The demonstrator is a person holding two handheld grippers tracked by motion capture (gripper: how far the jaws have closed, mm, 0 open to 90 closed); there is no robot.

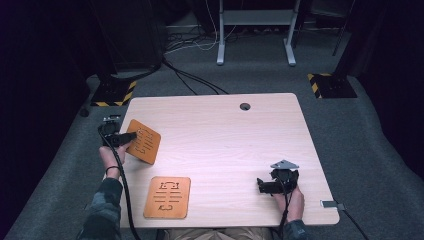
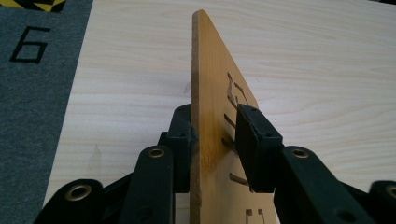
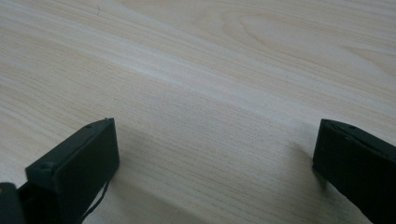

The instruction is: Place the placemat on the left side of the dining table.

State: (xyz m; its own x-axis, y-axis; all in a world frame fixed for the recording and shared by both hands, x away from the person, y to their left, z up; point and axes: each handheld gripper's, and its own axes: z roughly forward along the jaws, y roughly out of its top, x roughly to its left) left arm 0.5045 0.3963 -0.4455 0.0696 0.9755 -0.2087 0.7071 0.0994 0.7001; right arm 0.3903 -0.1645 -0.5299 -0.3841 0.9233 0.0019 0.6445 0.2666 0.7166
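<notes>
Left gripper: jaws clamped on the held board, tilted up near the desk's left edge.
Held board, left gripper view: edge-on, pads on both faces.
Second board: flat, near front edge.
Right gripper: jaws spread wide, nothing between, front right.
Desk: centre and back bare.

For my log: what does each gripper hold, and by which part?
Left gripper clamps the tilted wooden board across its slotted faces, near one edge. Right gripper holds nothing.
</notes>
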